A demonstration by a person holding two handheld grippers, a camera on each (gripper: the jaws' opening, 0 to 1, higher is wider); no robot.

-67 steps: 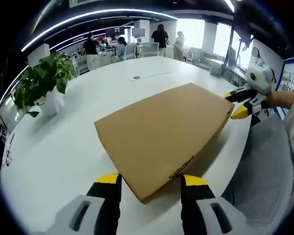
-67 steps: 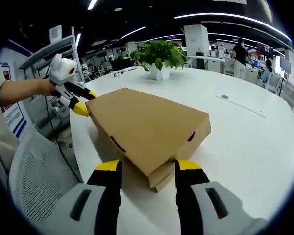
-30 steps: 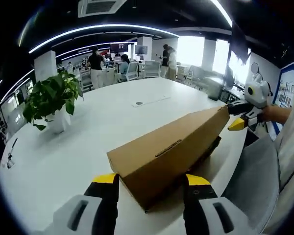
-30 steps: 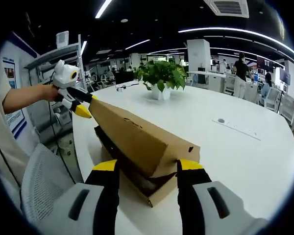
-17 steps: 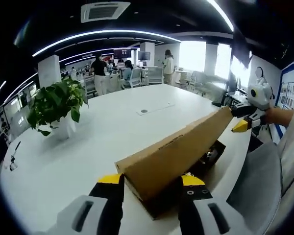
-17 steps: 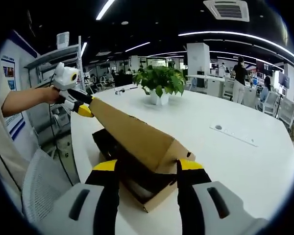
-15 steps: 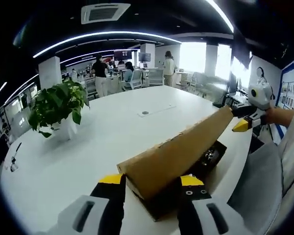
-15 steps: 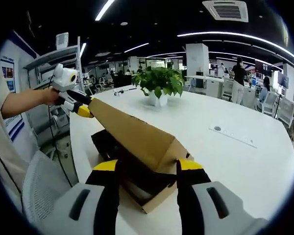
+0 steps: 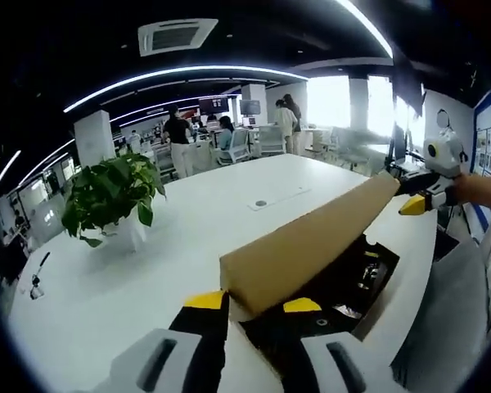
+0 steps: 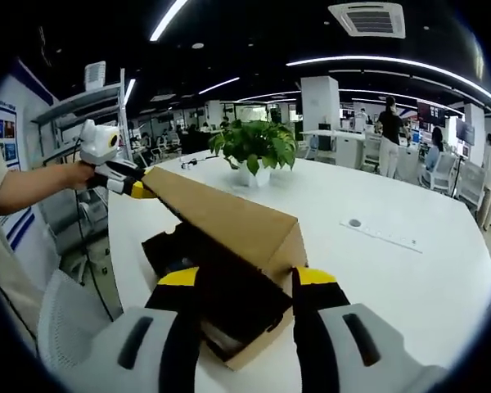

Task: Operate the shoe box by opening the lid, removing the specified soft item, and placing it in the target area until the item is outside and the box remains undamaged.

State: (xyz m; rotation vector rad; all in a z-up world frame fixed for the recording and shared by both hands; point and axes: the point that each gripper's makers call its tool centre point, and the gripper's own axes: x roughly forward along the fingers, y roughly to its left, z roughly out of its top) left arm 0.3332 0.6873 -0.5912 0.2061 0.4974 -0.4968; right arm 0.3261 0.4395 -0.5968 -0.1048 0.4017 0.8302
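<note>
The cardboard shoe box point(image 10: 254, 348) sits on the white table point(image 10: 393, 270) with its brown lid point(image 9: 311, 246) point(image 10: 221, 217) lifted at a slant. Dark contents point(image 9: 344, 278) point(image 10: 221, 295) show under it; I cannot make out the soft item among them. My left gripper point(image 9: 254, 304) holds one lid corner between its yellow-tipped jaws, and it appears from the left in the right gripper view point(image 10: 135, 187). My right gripper point(image 10: 247, 278) grips the opposite lid corner, seen far right in the left gripper view point(image 9: 416, 196).
A potted plant point(image 9: 110, 192) point(image 10: 258, 143) stands on the table beyond the box. A small round disc point(image 9: 262, 203) point(image 10: 356, 223) lies farther out. A grey mesh chair point(image 10: 74, 327) is at the table's near edge. People stand in the background office.
The lid went from lying flat on the box to tilted well up, both grippers rising with it. The dark inside of the box has come into sight.
</note>
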